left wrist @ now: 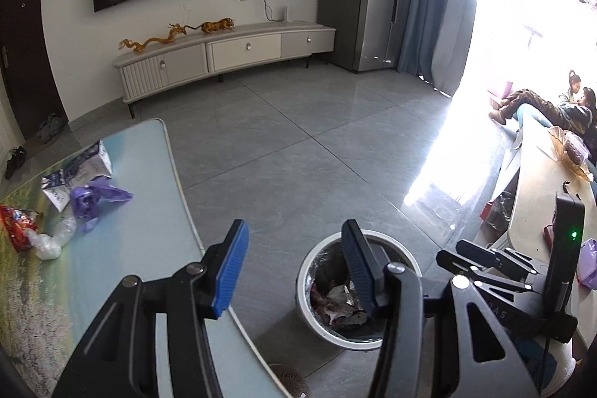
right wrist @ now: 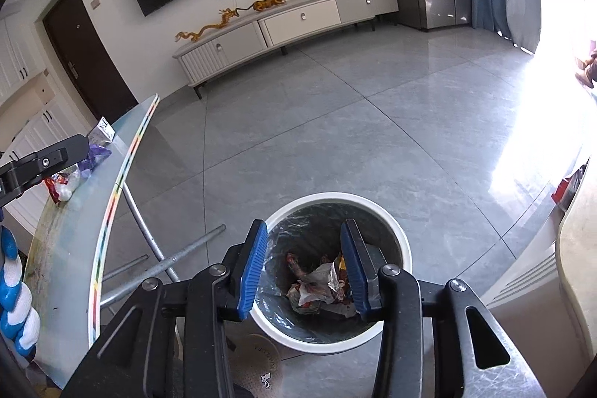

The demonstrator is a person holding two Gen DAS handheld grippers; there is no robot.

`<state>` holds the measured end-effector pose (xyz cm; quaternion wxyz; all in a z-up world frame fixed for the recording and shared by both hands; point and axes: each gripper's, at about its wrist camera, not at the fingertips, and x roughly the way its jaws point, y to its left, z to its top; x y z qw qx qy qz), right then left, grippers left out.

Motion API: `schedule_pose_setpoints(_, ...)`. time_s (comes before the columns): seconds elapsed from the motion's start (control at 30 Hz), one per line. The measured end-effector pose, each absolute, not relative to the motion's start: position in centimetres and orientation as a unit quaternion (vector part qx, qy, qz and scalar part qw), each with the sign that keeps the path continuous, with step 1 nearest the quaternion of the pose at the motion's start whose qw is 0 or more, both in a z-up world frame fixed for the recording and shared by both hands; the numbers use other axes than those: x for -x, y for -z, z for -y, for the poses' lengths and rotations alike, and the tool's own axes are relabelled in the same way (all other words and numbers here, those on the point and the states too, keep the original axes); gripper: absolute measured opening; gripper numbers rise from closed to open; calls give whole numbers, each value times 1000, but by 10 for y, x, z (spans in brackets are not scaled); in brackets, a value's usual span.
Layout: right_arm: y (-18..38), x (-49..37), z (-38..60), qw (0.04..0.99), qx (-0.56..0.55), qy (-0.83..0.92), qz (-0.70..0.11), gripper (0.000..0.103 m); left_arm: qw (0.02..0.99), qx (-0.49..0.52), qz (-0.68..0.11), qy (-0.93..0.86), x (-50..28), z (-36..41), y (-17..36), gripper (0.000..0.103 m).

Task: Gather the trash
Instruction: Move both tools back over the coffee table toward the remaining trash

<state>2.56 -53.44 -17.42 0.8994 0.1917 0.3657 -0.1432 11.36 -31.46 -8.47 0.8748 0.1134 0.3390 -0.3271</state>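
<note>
So the crumpled wrappers (right wrist: 321,282) sit inside the round white plastic-lined bin (right wrist: 395,234) on the floor, right gripper (right wrist: 304,267) spread wide, empty above it. Left gripper (left wrist: 294,271) is also apart, near the glass table (left wrist: 149,248) holding more litter (left wrist: 71,196).

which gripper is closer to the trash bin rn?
Right. The right gripper hangs open directly over the trash bin; the left gripper, also open, sits off toward the table.
</note>
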Motion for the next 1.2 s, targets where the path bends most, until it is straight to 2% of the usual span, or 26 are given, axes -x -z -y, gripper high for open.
schedule_pose_setpoints(0.43, 106, -20, 473, 928, -139, 113, -327, 45, 924, -76, -273, 257, -91, 208, 29, 50)
schedule_pose_setpoints(0.87, 59, -31, 403, 944, -84, 64, -313, 49, 944, -18, -259, 205, -84, 116, 18, 51)
schedule_pose_setpoints(1.2, 42, -49, 349, 947, -48, 25, -318, 53, 948, 16, -266, 173, -90, 55, 27, 63)
